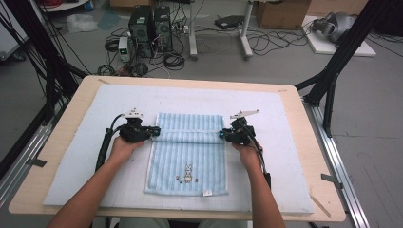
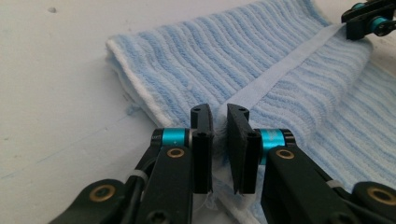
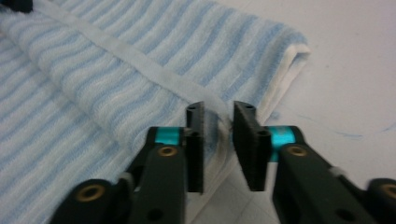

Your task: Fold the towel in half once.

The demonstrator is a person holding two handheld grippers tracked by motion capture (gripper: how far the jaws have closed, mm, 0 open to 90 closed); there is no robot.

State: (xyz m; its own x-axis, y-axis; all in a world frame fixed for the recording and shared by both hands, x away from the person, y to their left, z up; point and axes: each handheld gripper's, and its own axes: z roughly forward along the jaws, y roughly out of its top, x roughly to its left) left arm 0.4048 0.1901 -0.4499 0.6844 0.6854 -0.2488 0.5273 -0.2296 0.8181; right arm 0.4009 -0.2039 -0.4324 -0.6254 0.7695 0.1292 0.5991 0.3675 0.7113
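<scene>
Cables, two computer towers (image 1: pixel 150 28) and cardboard boxes crowd the grey floor beyond a light wooden table (image 1: pixel 62 137), whose top is covered by a pale blue-white mat (image 1: pixel 280 142). On the middle of that mat lies a blue-and-white striped towel (image 1: pixel 187 156) with a small rabbit motif (image 1: pixel 188 174) near its near edge. Its far part is folded over toward the person, so a plain hem band runs across the towel from side to side.

At the towel's left edge, the left gripper (image 1: pixel 155 133), held in the person's left hand (image 1: pixel 122 148), has its jaws drawn nearly together on the end of the hem band; in the left gripper view the cloth sits pinched in the narrow gap between the pads (image 2: pixel 201 149). At the right edge the right gripper (image 1: pixel 222 135), in the right hand (image 1: pixel 247 153), pinches the other end of the band the same way, with cloth between its pads (image 3: pixel 195 149). Both grippers lie level and point inward at each other across the fold.
</scene>
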